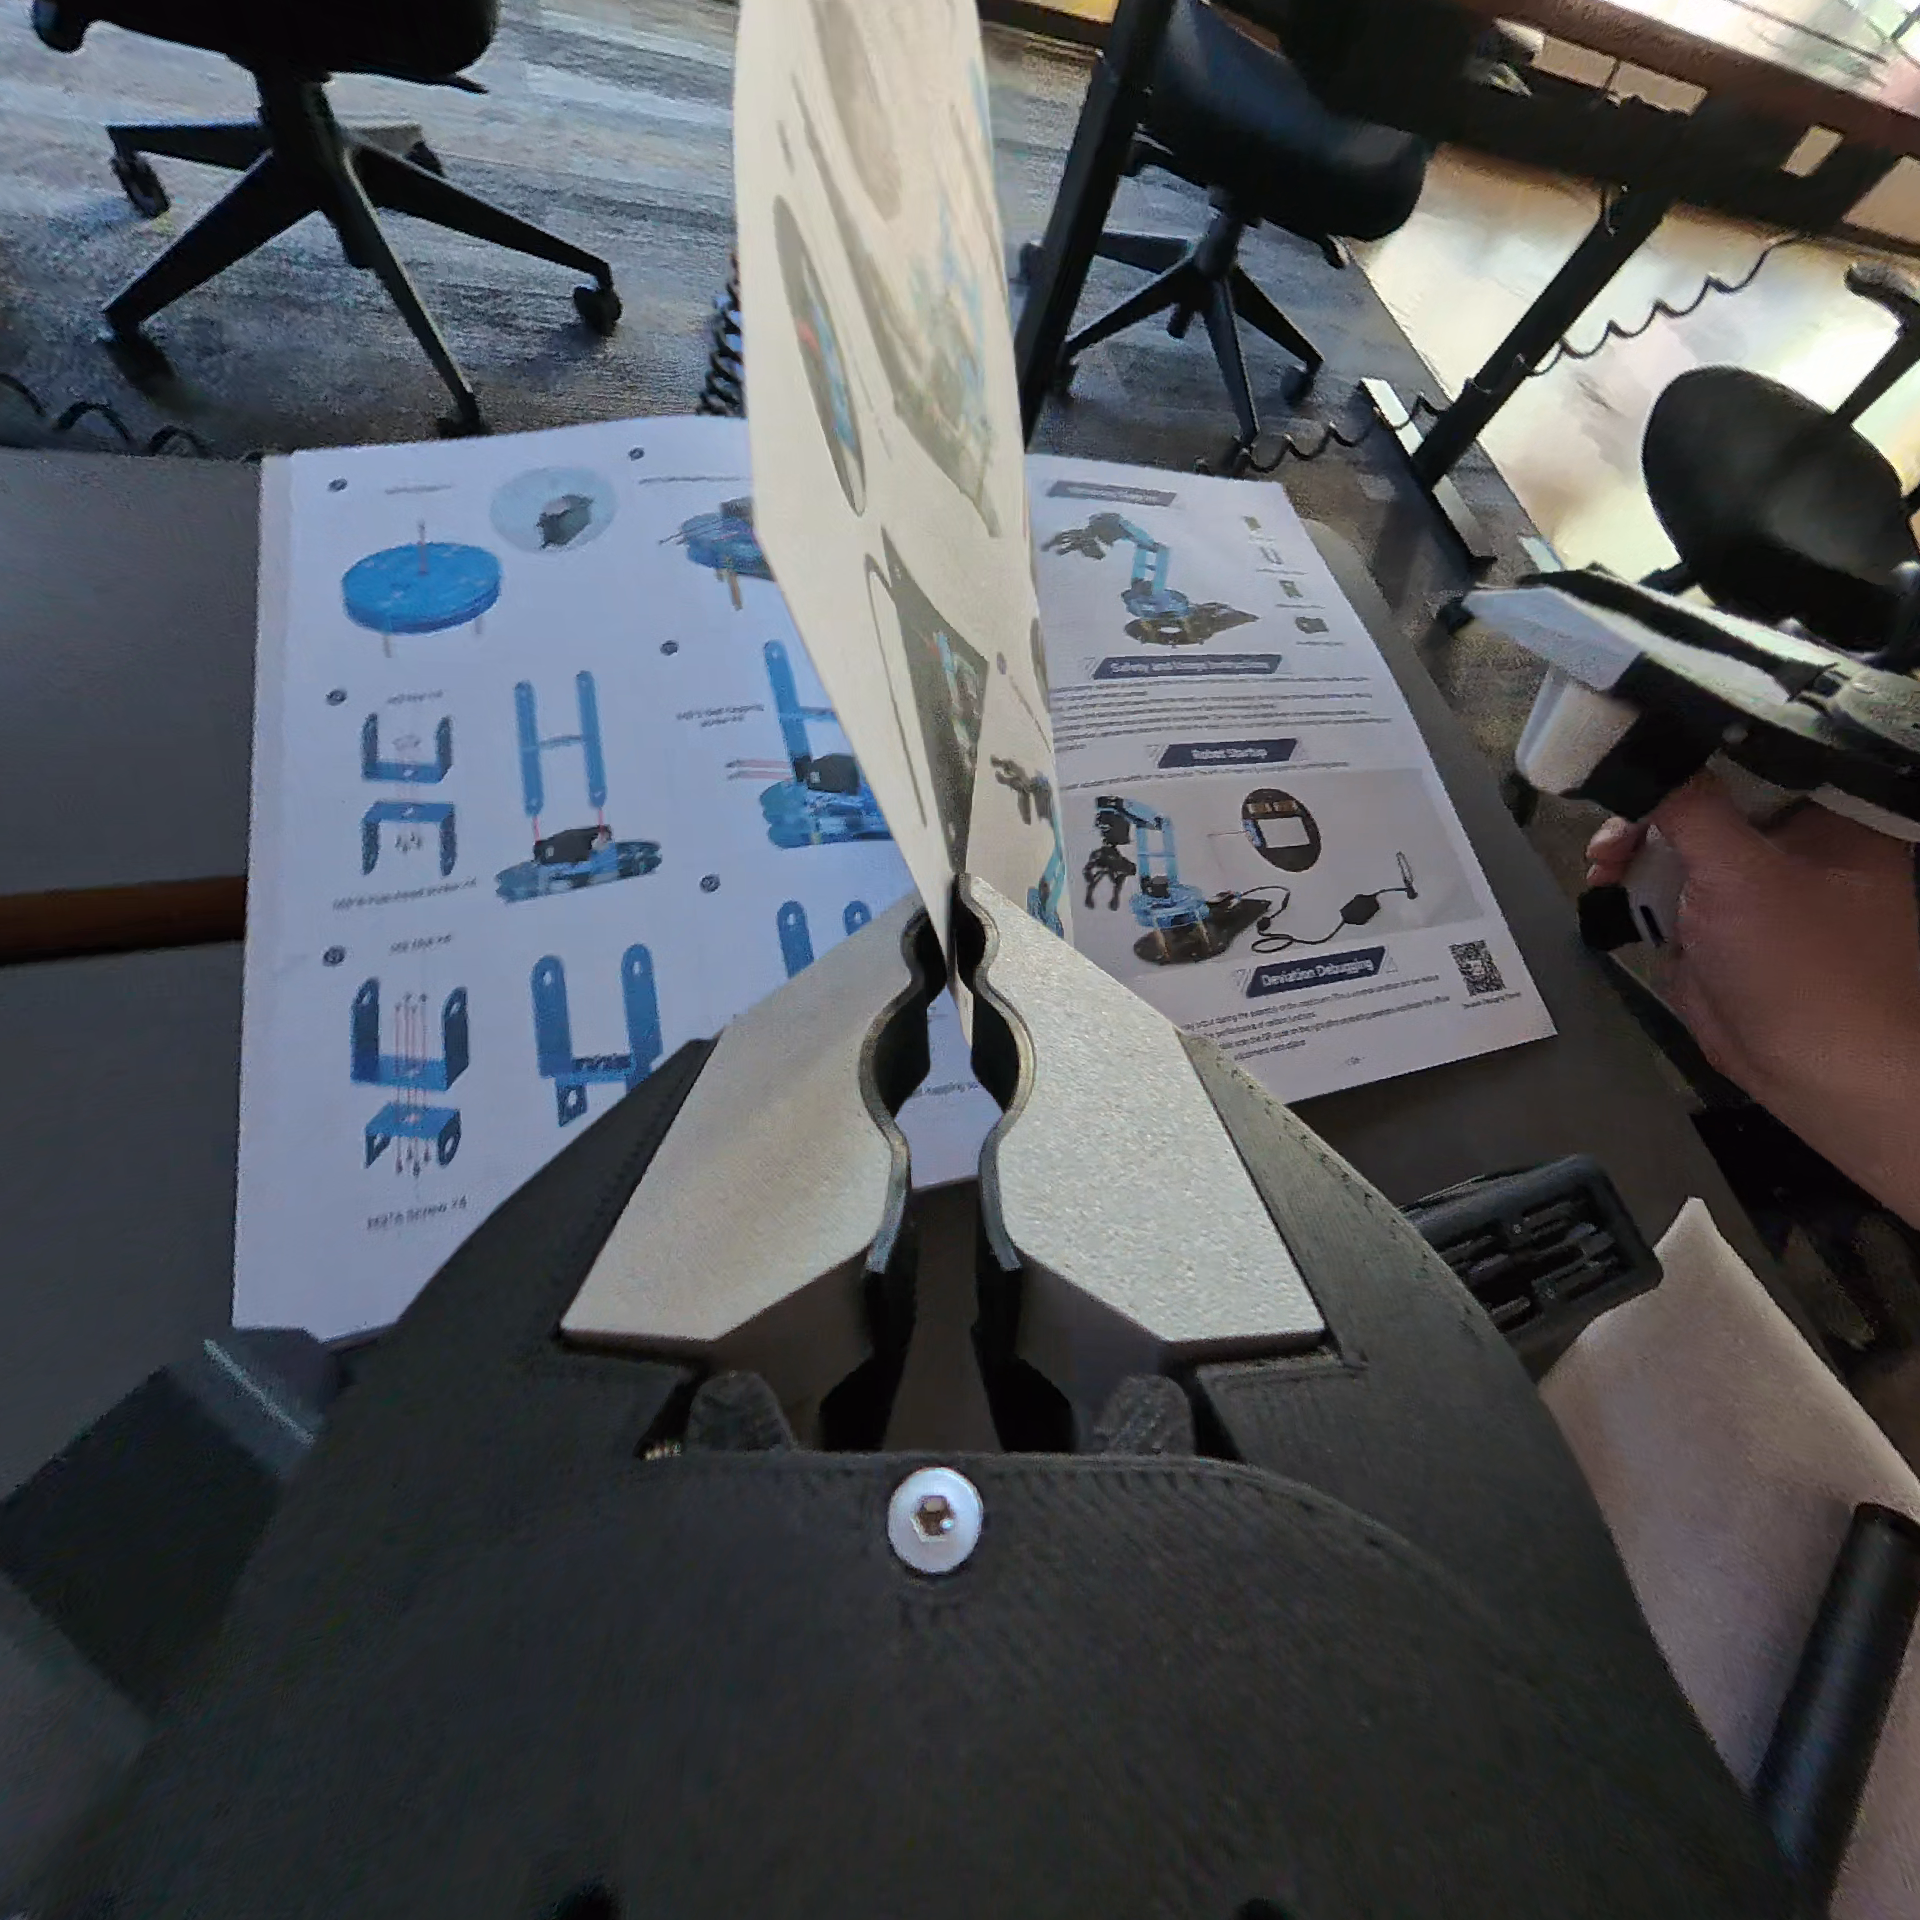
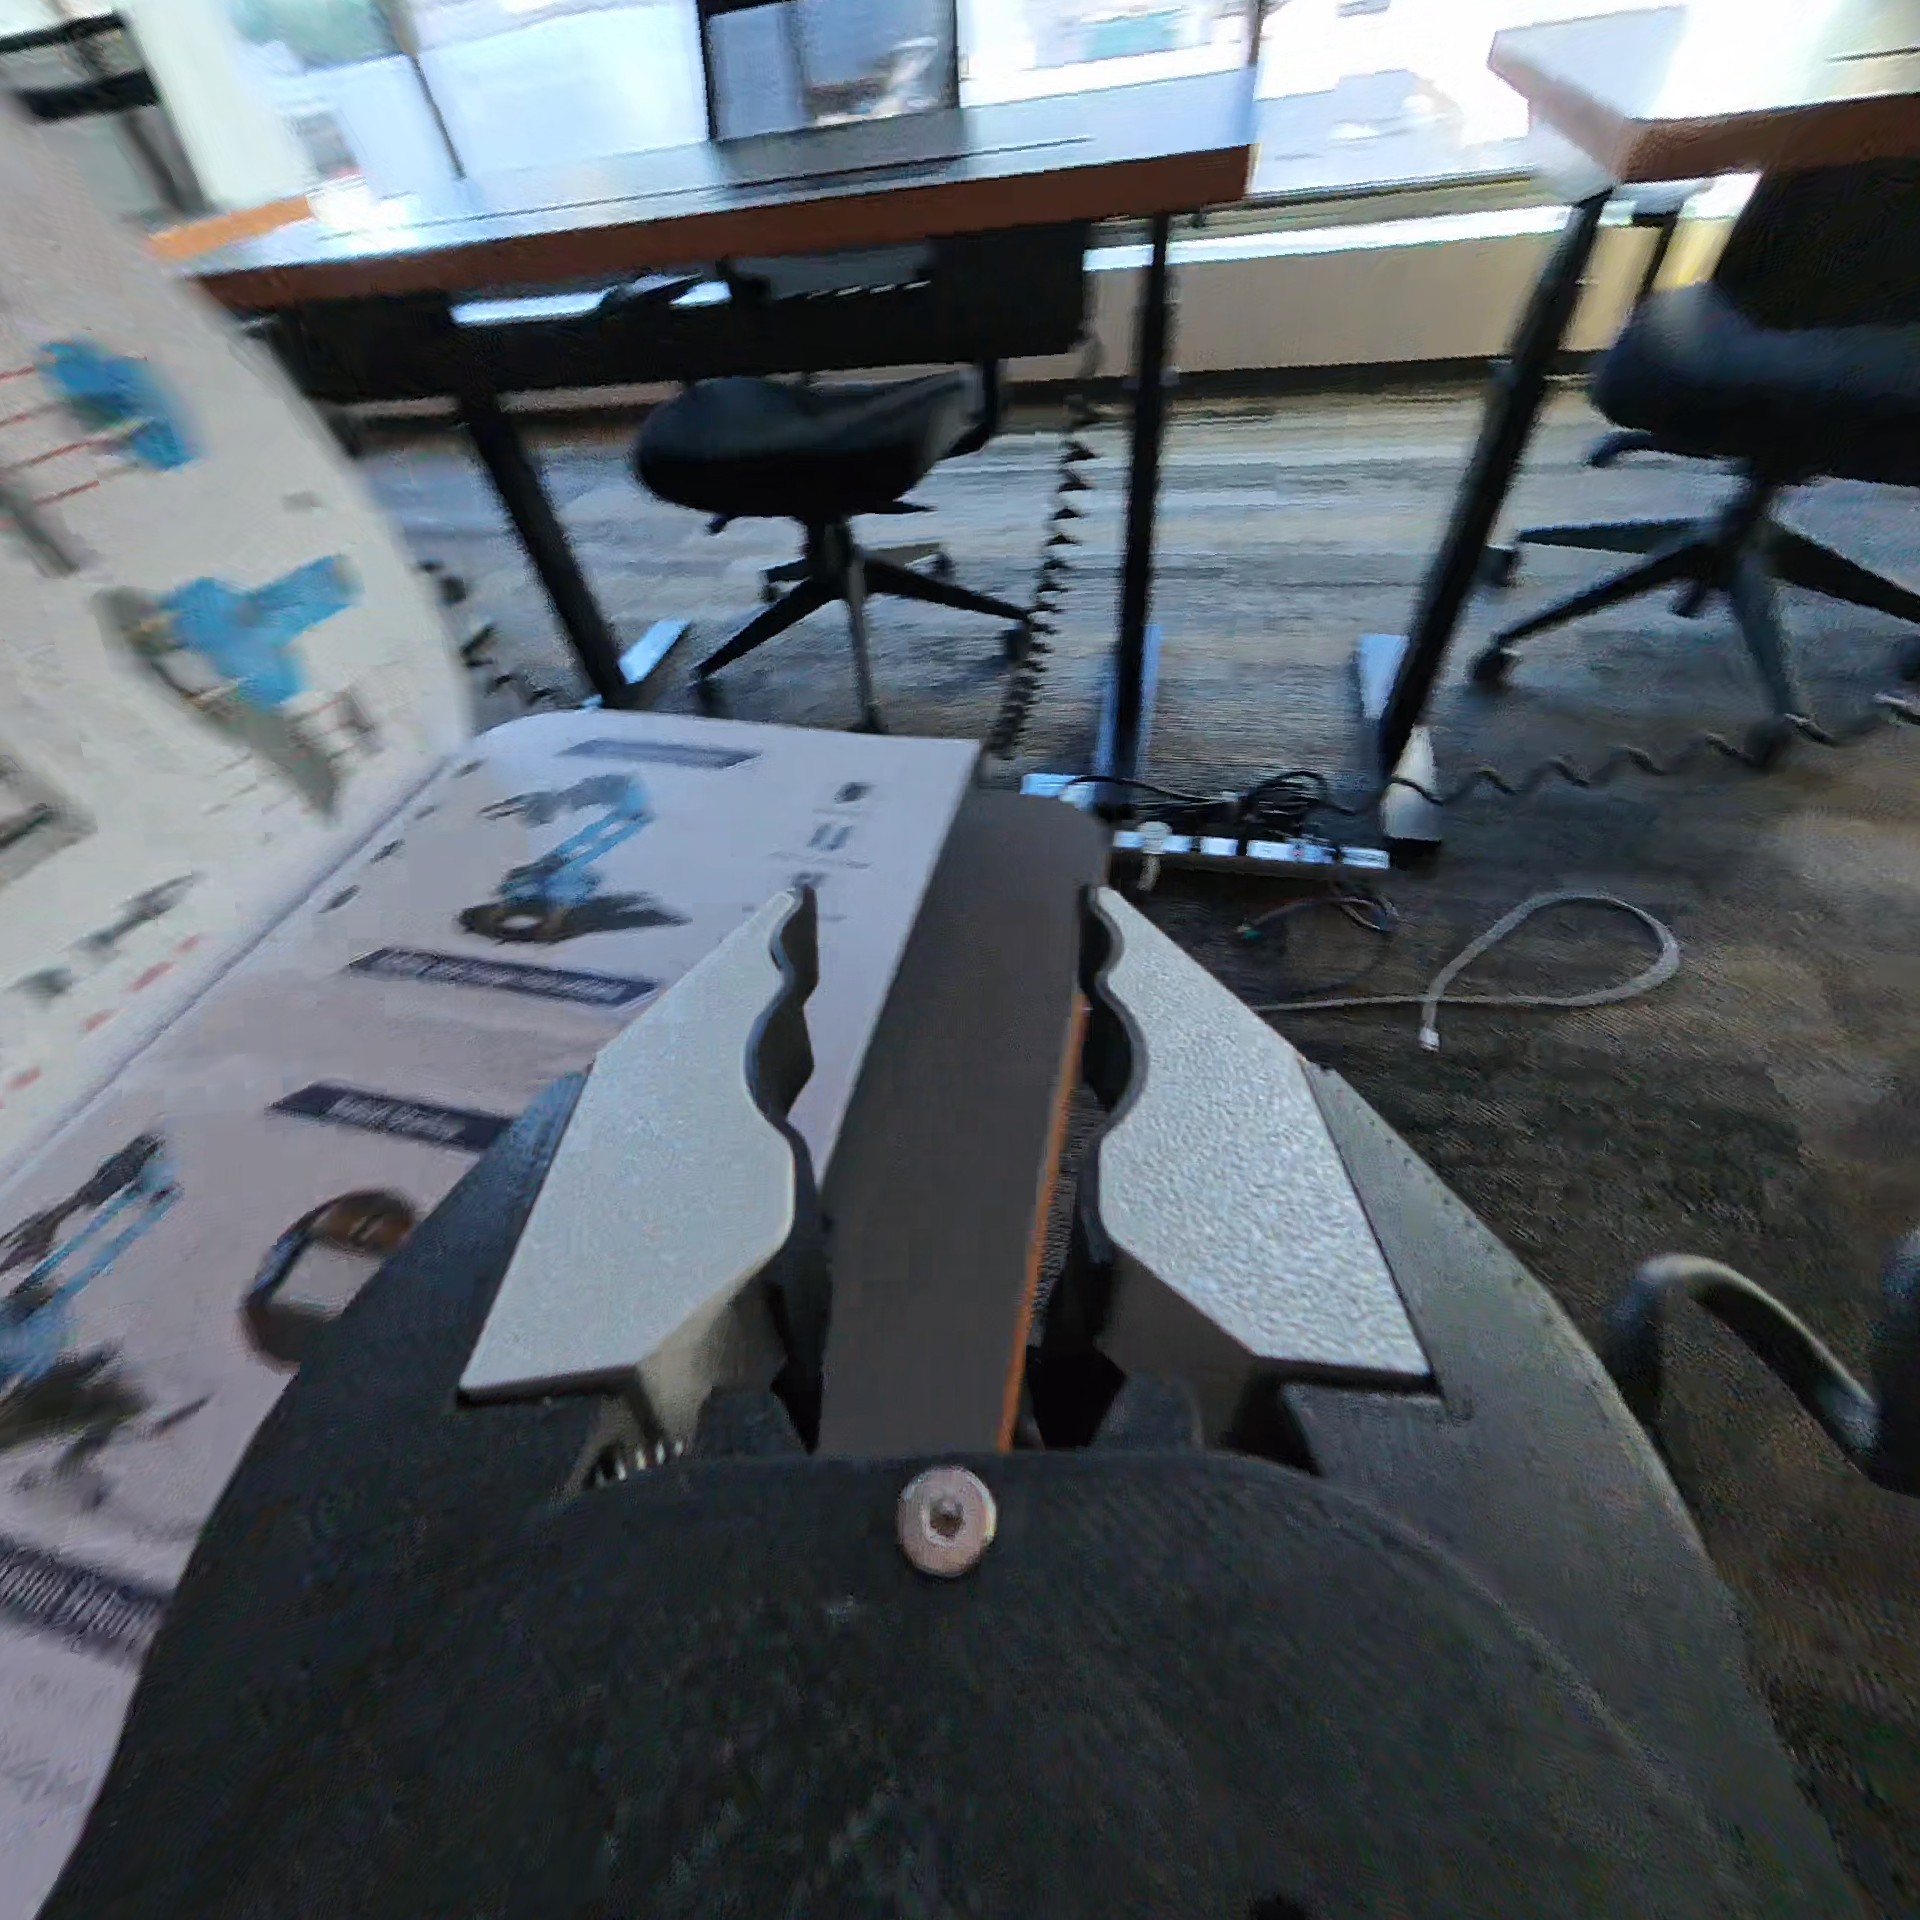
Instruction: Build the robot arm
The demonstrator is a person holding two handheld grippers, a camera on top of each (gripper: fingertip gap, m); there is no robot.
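An open instruction booklet with blue part drawings lies flat on a dark table. My left gripper is shut on the lower edge of one page and holds it upright over the booklet's spine. My right gripper is open and empty. It hovers over the table's right edge strip, just right of the booklet's right-hand page. The lifted page shows blurred at the left of the right wrist view. The right gripper, held by a hand, also shows in the left wrist view.
A black slotted tray and a white sheet lie at the near right of the table. Office chairs and a stool stand beyond on carpet. Desks, a power strip and a loose white cable are past the table's edge. The left gripper's tips are roughly 30 cm from the right gripper's.
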